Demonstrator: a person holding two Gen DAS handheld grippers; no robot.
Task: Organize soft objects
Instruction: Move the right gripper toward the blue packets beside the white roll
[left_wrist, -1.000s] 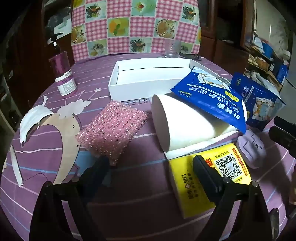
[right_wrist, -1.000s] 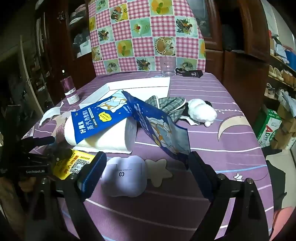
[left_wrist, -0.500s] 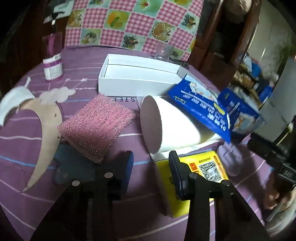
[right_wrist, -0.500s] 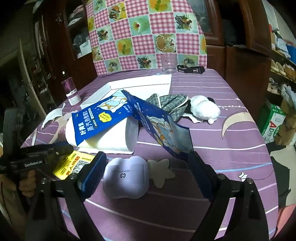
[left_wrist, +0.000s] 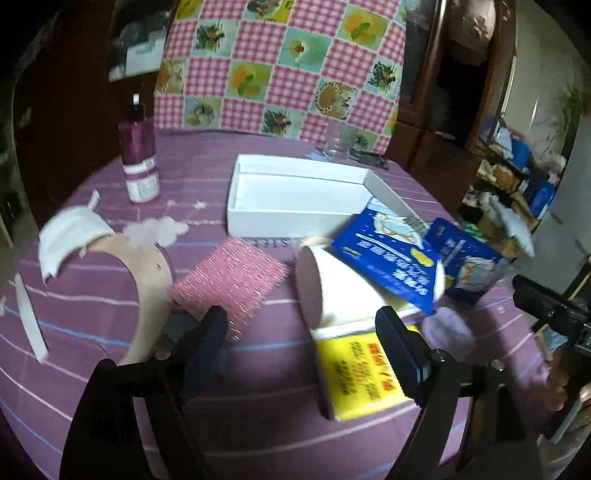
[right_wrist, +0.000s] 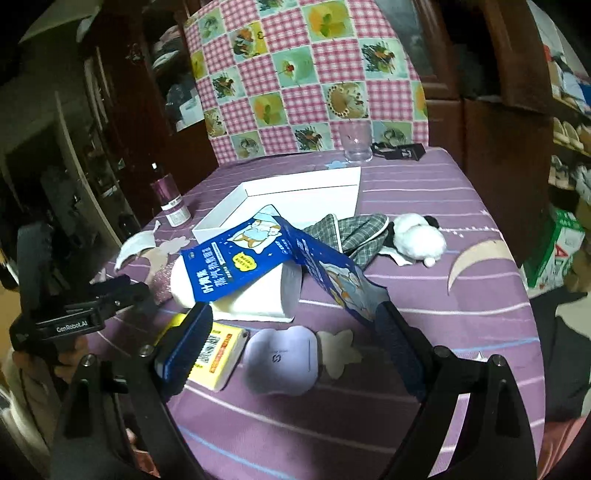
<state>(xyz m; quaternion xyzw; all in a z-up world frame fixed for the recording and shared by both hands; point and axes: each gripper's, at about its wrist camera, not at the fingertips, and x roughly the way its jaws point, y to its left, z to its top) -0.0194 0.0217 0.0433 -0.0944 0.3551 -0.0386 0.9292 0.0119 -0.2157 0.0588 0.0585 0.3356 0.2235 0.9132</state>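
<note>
My left gripper (left_wrist: 299, 325) hangs above the purple striped tablecloth (left_wrist: 258, 435), jaws opening with nothing between them. My right gripper (right_wrist: 291, 332) is spread wide and empty over the lilac cushion-shaped pad (right_wrist: 282, 360). The pink glittery scouring sponge (left_wrist: 229, 282) lies left of the white paper roll (left_wrist: 343, 291), near the white shallow box (left_wrist: 295, 197).

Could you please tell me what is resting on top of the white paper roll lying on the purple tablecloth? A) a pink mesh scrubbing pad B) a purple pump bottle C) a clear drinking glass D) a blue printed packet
D: the blue printed packet lies draped over the white paper roll; the pink mesh scrubbing pad, clear drinking glass and purple pump bottle all sit apart from it.
</note>
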